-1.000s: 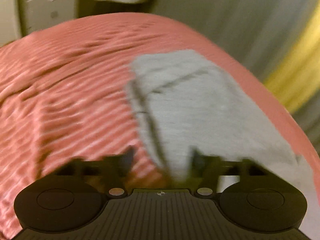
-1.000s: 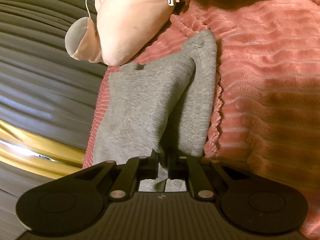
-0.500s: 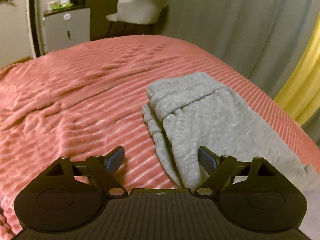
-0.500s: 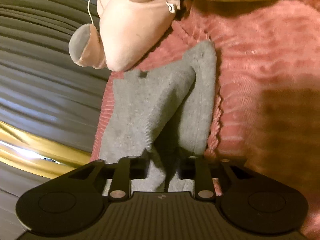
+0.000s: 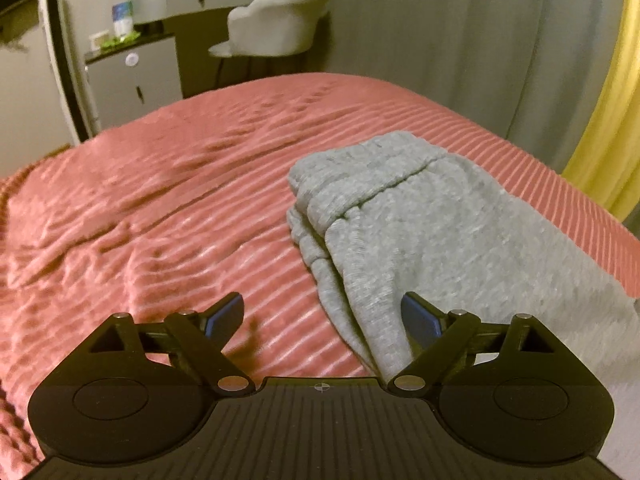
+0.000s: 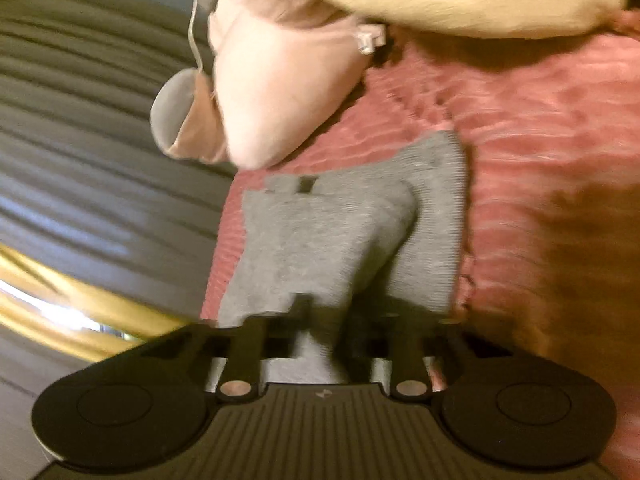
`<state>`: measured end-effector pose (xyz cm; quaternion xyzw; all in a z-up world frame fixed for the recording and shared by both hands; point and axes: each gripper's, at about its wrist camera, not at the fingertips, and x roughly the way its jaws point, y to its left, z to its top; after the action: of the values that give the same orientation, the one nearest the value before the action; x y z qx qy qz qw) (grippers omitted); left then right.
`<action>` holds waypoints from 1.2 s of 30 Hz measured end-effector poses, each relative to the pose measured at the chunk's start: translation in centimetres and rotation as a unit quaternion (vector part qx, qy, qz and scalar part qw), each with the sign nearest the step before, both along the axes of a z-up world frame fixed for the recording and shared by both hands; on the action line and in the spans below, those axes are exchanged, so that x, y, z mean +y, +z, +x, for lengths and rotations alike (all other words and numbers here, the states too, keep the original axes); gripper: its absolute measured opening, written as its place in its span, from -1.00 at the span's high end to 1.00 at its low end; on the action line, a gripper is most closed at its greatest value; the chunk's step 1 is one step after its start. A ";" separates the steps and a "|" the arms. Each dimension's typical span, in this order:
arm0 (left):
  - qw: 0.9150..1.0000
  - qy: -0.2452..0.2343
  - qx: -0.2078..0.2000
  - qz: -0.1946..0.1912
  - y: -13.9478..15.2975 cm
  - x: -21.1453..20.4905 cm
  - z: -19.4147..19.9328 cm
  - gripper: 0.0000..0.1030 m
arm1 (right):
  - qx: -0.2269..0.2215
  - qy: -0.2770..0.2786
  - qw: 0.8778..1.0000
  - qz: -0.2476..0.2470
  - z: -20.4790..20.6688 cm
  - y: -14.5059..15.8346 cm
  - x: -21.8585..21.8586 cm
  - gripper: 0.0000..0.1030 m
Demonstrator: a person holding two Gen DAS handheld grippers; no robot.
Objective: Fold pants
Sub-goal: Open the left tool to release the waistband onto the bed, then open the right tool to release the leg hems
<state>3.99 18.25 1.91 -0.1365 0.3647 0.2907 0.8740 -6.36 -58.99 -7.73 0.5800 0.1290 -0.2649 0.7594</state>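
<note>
**Legible text and markings**

No readable word, brand name or number appeared in either wrist view. The only signs were two small symbols moulded on the tool housings: a quartered circle-and-cross target mark [image 5: 320, 387] stood at the top centre of the left tool's ribbed body, and a small pale bow-tie-shaped mark [image 6: 321, 393] stood at the same place on the right tool's body. A white tag [image 6: 369, 38] hung from the pink plush toy [image 6: 276, 92], but blur left any print on it unreadable. A blue-and-white package [image 5: 122, 18] on the far dresser [image 5: 132, 76] was too small to read.
</note>
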 end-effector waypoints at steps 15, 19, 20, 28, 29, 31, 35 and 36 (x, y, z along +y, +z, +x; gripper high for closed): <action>0.995 -0.051 -0.009 0.081 1.6 -3.4 -0.4 -0.80 | -0.088 0.053 0.990 -0.093 0.3 8.2 -0.9 0.91; 0.993 -0.072 -0.025 0.092 2.1 -4.0 -0.7 -0.83 | -0.076 0.047 0.989 -0.121 -2.1 8.3 -0.8 0.91; 0.992 -0.078 -0.027 0.093 2.1 -4.1 -0.7 -0.83 | -0.035 0.049 0.988 -0.145 -1.9 7.6 -0.7 0.91; 0.981 -0.155 -0.021 0.118 1.7 -6.7 -0.2 -0.84 | 0.138 0.055 0.978 -0.145 -0.7 2.3 -1.1 0.84; 0.977 -0.170 -0.021 0.124 1.7 -7.2 -0.2 -0.84 | 0.141 0.054 0.979 -0.140 -0.6 2.5 -1.3 0.84; 0.968 -0.206 -0.022 0.138 1.6 -8.8 -0.2 -0.84 | 0.155 0.036 0.976 -0.148 -0.8 3.3 -1.2 0.81; 0.941 -0.284 -0.016 0.186 0.9 -13.0 -0.3 -0.84 | 0.190 -0.037 0.965 -0.175 -2.1 5.6 -0.1 0.68; 0.933 -0.300 -0.013 0.196 0.6 -14.2 -0.3 -0.84 | 0.188 -0.042 0.964 -0.183 -2.0 6.0 0.2 0.68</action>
<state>3.72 4.09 2.47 0.1498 0.3133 0.0788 0.9345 -8.39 -58.82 -1.70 0.3762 0.1939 -0.4200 0.8028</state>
